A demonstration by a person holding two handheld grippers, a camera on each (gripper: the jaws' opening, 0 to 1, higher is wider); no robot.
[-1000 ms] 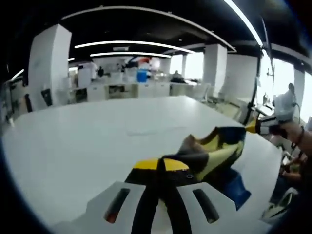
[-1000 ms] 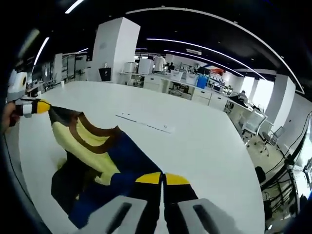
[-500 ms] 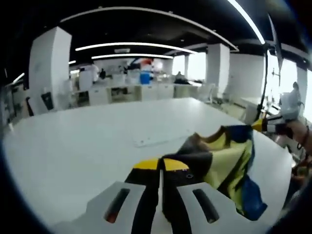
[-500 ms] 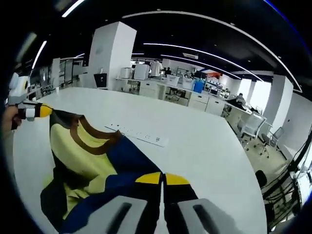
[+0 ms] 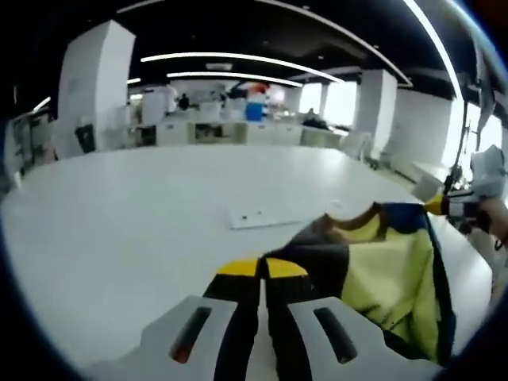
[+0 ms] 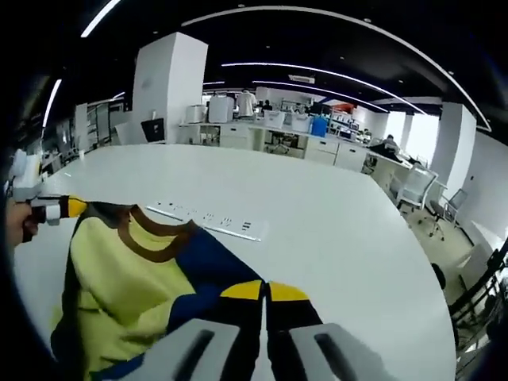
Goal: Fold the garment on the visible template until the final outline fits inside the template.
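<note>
Mid-lift, spreading step by the look of it. Garment (image 6: 135,294) hanging at lower left of the right gripper view, clear of the white tabletop (image 6: 317,230). Left gripper (image 5: 263,270) and right gripper (image 6: 264,290) both with jaws closed on its fabric. Next: laying it flat over the template, probably the pale strip (image 6: 208,220) mid-frame.
</note>
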